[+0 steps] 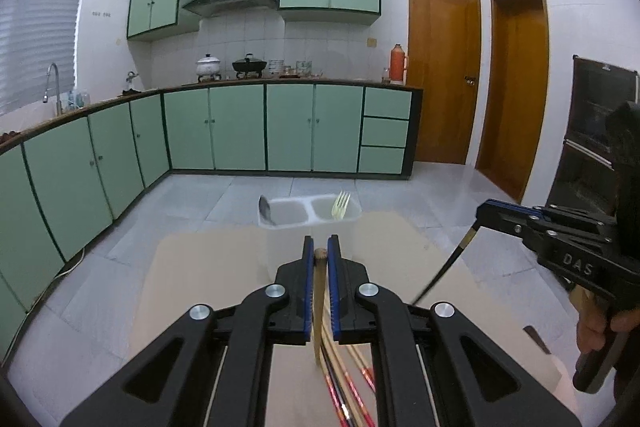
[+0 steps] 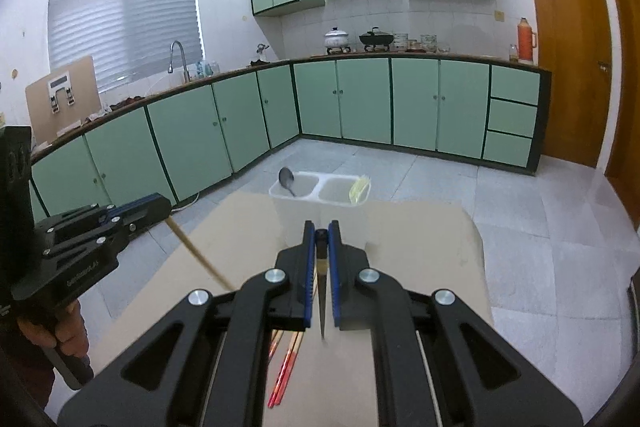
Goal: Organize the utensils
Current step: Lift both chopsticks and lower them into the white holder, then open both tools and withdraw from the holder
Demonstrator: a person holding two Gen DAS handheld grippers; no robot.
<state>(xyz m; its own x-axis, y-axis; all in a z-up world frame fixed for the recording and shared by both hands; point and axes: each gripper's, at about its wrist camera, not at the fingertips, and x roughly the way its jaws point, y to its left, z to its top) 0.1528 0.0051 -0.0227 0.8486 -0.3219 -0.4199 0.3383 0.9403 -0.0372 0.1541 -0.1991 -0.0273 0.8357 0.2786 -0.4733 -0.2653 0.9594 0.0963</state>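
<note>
My left gripper pinches a tan chopstick, right gripper pinches a dark chopstick; holder sits at the worktop's far edge.

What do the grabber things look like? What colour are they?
Both are black plastic. The left gripper and the right gripper each have two flat fingers lined with ribbed blue pads, jointed arms with round silver bolts, and a pistol-style handle. White lettering marks the side of each body. No cables show.
</note>
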